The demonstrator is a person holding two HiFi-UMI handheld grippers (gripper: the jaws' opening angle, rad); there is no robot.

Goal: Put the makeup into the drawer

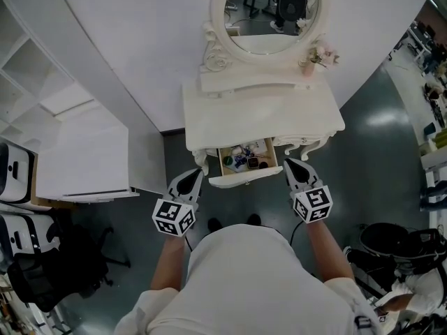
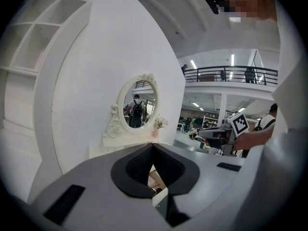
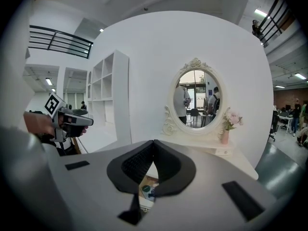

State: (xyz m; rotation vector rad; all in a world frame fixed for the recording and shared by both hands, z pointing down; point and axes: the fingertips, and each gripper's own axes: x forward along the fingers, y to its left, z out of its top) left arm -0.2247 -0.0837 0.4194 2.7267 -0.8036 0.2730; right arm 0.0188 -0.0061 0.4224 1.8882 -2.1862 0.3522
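Makeup already lies in the open drawer, a small cluster of pots and tubes on the wooden drawer floor. The drawer is pulled out toward the person from under the front edge of the white worktop. That worktop looks bare apart from the oval mirror and a little flower vase at its back, so the putting-in seems done and closing the drawer is probably what is left. The left tongs are pressed together with nothing between them, and their tip is just beside the drawer's left front corner. The right tongs are likewise closed and empty, just beside the right front corner. The drawer therefore sits between the two tools, its long side running across from one to the other and its sliding direction straight away from the person. Neither hand is clearly nearer. Through the gap under its closed tips, the right gripper view shows a sliver of the makeup, and the left gripper view shows the drawer the same way. A push would need to land on the front panel, so either tool must first come in toward the middle.
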